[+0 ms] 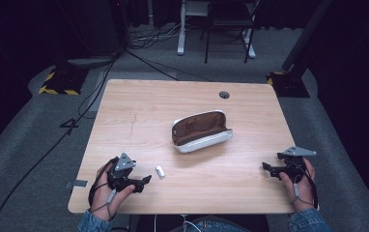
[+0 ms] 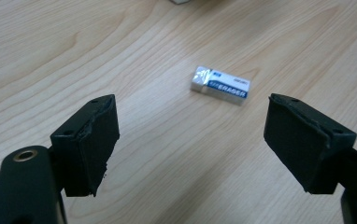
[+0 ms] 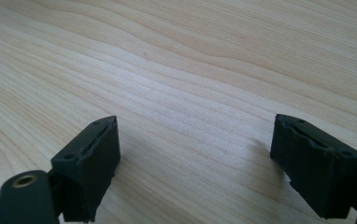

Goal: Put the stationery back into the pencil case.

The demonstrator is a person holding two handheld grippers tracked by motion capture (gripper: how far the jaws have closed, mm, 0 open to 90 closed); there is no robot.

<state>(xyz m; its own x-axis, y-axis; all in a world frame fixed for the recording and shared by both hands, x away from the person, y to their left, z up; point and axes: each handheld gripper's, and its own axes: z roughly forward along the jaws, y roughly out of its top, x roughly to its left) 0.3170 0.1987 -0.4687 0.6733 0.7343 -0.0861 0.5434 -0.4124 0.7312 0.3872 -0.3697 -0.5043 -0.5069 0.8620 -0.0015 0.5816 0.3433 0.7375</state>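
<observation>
The pencil case (image 1: 201, 130) lies unzipped (contents unclear); both grippers gape, the left gripper (image 2: 190, 140) facing an eraser (image 2: 220, 85).

This looks like a recording studio or lab set up for data capture, not a home. A lone light-wood table (image 1: 139, 111) with a cable hole (image 1: 224, 94) at its far edge stands on grey carpet (image 1: 28, 135), ringed by black curtains (image 1: 356, 58) that darken the far and right sides. Cables (image 1: 83, 96) run across the floor on the left, stand bases marked with yellow-and-black hazard tape (image 1: 52, 89) sit at the far corners, and white desk legs (image 1: 181, 34) with a dark chair (image 1: 226, 29) stand farther back.
</observation>
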